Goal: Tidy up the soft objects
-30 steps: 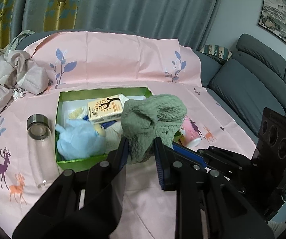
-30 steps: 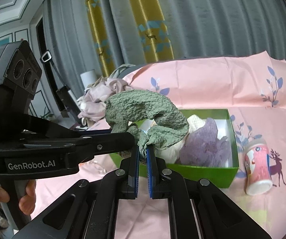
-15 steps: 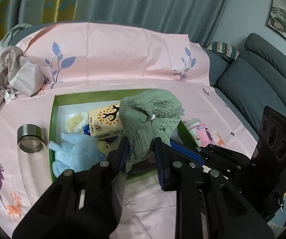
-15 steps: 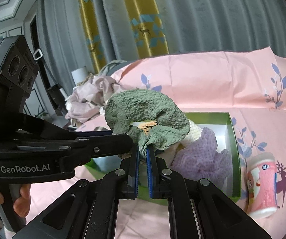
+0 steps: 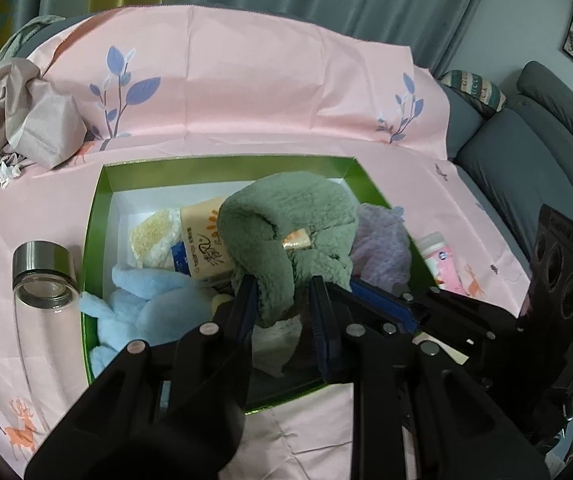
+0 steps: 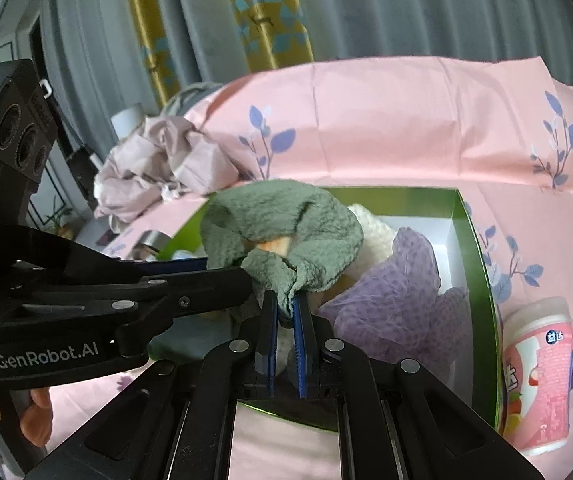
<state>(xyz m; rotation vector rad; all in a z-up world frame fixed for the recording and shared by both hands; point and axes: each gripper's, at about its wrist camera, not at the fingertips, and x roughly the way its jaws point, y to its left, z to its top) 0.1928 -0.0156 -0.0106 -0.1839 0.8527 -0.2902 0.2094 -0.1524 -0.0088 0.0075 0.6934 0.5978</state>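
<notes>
A fuzzy green cloth hangs between both grippers over the green box. My left gripper is shut on one end of it. My right gripper is shut on the other end. The box holds a blue plush, a purple cloth, a cream towel and a tissue pack. The cloth is low, just above these things.
A glass bottle with a steel cap lies left of the box. A pink canister lies right of it. Crumpled beige fabric sits at the back left. A grey sofa is on the right.
Both grippers have carried the green cloth forward and down, from in front of the box to over its contents. Both grips have held.
</notes>
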